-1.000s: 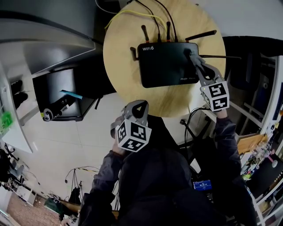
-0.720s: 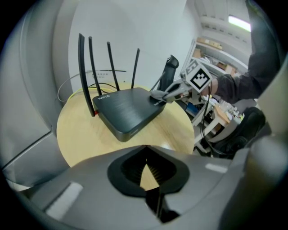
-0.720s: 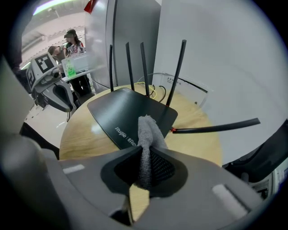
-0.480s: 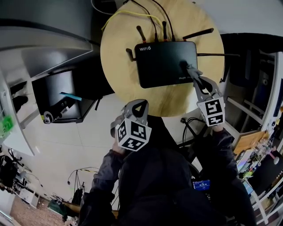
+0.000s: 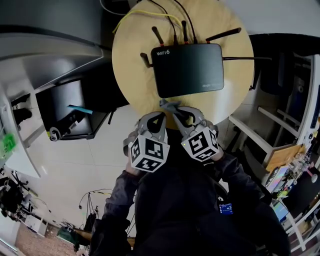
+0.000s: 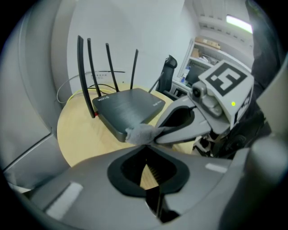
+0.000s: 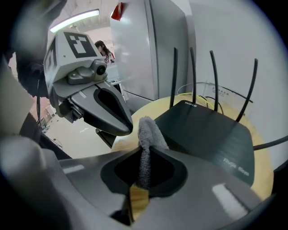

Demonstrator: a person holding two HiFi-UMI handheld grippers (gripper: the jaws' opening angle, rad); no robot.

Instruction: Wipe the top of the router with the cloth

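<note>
Head view — cloth [image 5: 165,103], clamped in right tongs [image 5: 174,110]

You've a round wooden tabletop [image 5: 135,75] bearing the black router [image 5: 187,69] (antennas up), cables [image 5: 150,14] trailing off its far edge.

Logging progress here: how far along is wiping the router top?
Done: one stroke down the router's right-hand side. In hand: the right tool grips the cloth, now off the router at the table's near edge. Remaining: possibly the rest of the top.
</note>
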